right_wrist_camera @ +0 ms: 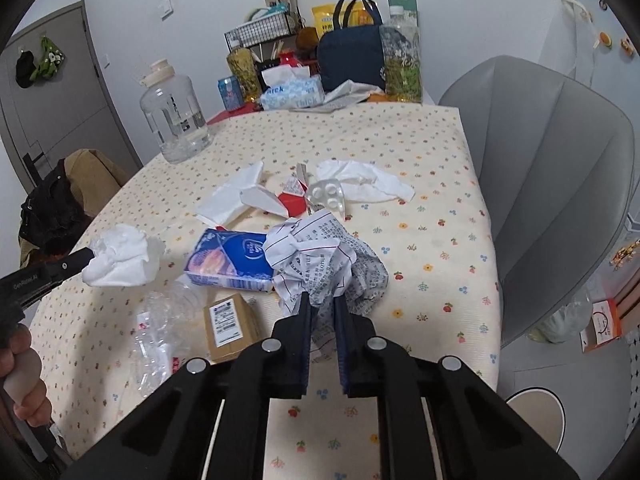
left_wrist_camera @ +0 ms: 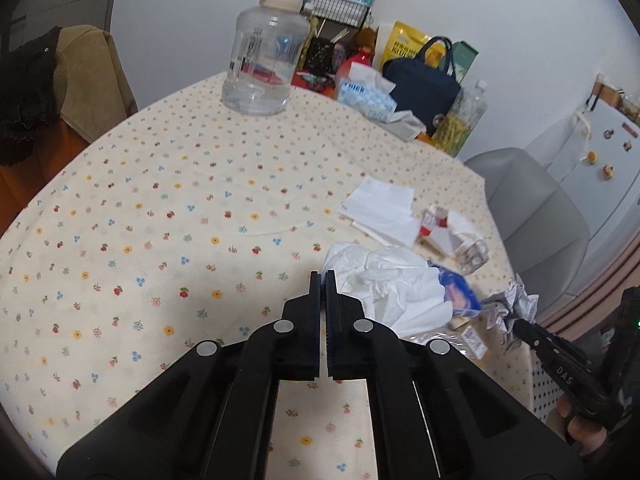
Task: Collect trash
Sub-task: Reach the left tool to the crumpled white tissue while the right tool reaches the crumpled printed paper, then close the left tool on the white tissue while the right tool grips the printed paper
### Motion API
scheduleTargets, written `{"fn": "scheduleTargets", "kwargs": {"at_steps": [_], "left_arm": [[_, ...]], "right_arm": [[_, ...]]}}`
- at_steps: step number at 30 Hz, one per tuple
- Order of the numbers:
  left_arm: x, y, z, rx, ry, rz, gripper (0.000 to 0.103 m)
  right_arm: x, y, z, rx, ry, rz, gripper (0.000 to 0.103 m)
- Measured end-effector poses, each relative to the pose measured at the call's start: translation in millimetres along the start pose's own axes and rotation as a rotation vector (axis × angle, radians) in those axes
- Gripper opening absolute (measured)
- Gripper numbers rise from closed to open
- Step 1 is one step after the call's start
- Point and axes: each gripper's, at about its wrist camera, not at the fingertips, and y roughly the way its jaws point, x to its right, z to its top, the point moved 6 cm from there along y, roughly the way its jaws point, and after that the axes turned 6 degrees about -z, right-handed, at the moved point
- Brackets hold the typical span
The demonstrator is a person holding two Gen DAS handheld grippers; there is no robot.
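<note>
My view: a table under a floral tablecloth, a grey chair beside it. A clear jug holds a little water (lid on). My left gripper is clenched on a white tissue; my right gripper clamps crumpled printed paper over the table's near edge.

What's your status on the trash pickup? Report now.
Left gripper shut on white tissue wad. Right gripper shut on crumpled printed paper. Blue packet, small box, clear plastic bottle still on table. Nothing blocking.
</note>
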Motion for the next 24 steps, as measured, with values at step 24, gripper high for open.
{"fn": "scheduleTargets", "kwargs": {"at_steps": [24], "left_arm": [[162.8,-17.2,-19.8,0.004,0.227,-0.217,0.003]], "right_arm": [[105.3,-130.2,-22.0,0.185,0.193,-0.111,0.012]]}}
